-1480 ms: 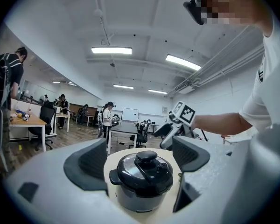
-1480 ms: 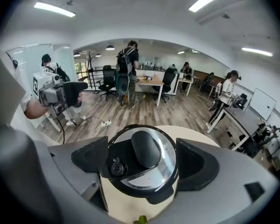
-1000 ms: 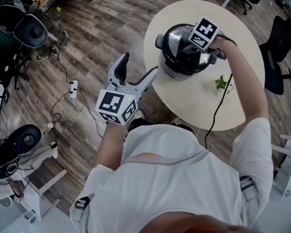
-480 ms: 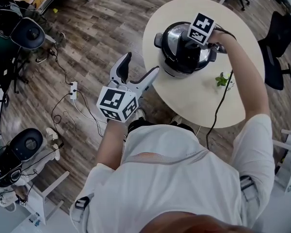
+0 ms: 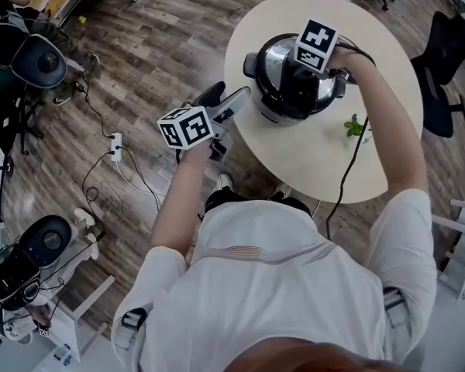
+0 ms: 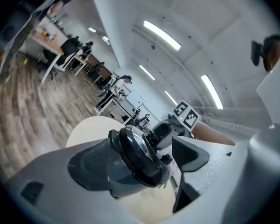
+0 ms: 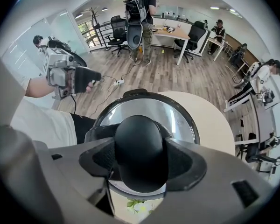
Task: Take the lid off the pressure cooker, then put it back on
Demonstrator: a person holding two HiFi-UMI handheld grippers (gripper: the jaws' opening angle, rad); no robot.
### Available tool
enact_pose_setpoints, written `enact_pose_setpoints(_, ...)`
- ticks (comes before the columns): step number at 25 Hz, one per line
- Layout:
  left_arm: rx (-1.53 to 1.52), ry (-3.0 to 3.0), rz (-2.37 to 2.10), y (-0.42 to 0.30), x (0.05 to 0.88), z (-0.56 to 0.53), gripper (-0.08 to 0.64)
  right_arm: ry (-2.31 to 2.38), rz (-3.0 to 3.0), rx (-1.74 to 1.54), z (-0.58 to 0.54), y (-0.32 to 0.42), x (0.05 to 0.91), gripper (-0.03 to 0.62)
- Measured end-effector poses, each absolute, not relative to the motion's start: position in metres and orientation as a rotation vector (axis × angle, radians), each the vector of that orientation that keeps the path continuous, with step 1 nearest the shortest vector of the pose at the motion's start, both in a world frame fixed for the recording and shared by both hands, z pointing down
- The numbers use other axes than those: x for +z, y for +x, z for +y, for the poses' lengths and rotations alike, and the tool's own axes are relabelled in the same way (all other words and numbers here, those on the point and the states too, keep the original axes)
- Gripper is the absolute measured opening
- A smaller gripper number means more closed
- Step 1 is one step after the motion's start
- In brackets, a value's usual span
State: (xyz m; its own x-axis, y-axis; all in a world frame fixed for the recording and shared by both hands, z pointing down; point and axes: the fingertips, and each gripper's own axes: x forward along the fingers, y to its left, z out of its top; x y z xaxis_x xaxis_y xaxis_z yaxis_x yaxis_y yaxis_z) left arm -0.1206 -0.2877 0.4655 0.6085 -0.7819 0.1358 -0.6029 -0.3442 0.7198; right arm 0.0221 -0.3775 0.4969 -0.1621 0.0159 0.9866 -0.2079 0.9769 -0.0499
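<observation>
A steel pressure cooker with a black-rimmed lid stands on the round beige table. My right gripper points straight down over it. Its jaws have just been closing and both pads now press on the black lid handle between them. My left gripper hangs off the table's left edge, open and empty, aimed level at the cooker, which shows in the gap between its jaws. The lid sits on the pot.
A green sprig lies right of the cooker, and a black cable runs across the table. On the wooden floor are a power strip and office chairs at left. Another dark chair stands at right.
My left gripper has rolled, dropped, and moved closer to the table edge, now aimed at the cooker. My right gripper stayed over the lid.
</observation>
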Motion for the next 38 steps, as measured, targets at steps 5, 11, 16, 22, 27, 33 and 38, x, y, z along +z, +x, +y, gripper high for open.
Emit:
enact_pose_setpoints(5, -0.585, 1.702, -0.913, -0.123, 0.527, -0.336, 0.411, 0.154, -1.715, 0.205, -0.378, 0.023, 0.497, 0.31)
enact_pose_setpoints(11, -0.808, 1.417, -0.694, -0.113, 0.569, -0.369, 0.41, 0.16, -1.716, 0.208, -0.38, 0.022, 0.497, 0.31)
enact_pose_setpoints(16, -0.798, 1.465, -0.693, -0.109, 0.563, -0.374, 0.3, 0.16, -1.72, 0.206, -0.378, 0.023, 0.497, 0.31)
enact_pose_setpoints(22, -0.762, 1.501, -0.675, -0.103, 0.559, -0.376, 0.077, 0.155, -1.712, 0.205, -0.377, 0.023, 0.496, 0.31)
enact_pose_setpoints(27, -0.781, 1.469, -0.636, -0.101, 0.559, -0.376, 0.063, 0.161, -1.718, 0.213, -0.378, 0.023, 0.498, 0.31)
enact_pose_setpoints(33, -0.757, 1.497, -0.654, -0.102, 0.563, -0.375, 0.063, 0.205, -1.709, 0.255, -0.379, 0.023, 0.497, 0.31)
enact_pose_setpoints(38, -0.77, 1.498, -0.65, -0.101, 0.559, -0.375, 0.063, 0.222, -1.7, 0.275, -0.38, 0.023, 0.496, 0.311)
